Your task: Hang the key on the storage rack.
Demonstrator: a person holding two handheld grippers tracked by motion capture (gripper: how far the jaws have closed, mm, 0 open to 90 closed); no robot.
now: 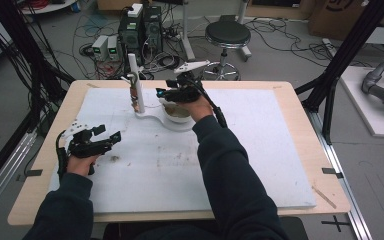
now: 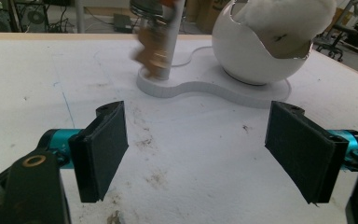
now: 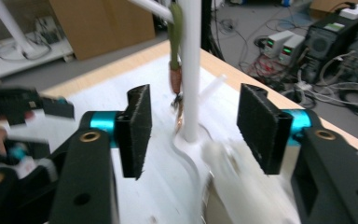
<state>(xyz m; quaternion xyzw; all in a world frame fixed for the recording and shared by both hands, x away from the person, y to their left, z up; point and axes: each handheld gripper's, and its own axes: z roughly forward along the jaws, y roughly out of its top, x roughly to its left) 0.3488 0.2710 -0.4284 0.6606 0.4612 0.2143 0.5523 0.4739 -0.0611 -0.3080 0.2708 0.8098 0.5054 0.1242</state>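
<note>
While hovering over the white bowl (image 1: 176, 114) near worktop's (image 1: 290, 165) far edge, right tool (image 1: 172, 93) spread apart; left tool (image 1: 101, 138) likewise apart, near left edge.

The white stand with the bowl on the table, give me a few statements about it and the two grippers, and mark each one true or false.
1. The left gripper has its jaws open with nothing between them. True.
2. The right gripper is clamped on the white post. False: in the right gripper view its jaws stand apart, with the post beyond them.
3. The white bowl sits on the stand's flat base. True.
4. The left gripper hovers over the bowl. False: it is near the table's left edge, well away from the stand.
5. The black stool stands on the table. False: it stands on the floor beyond it.
</note>
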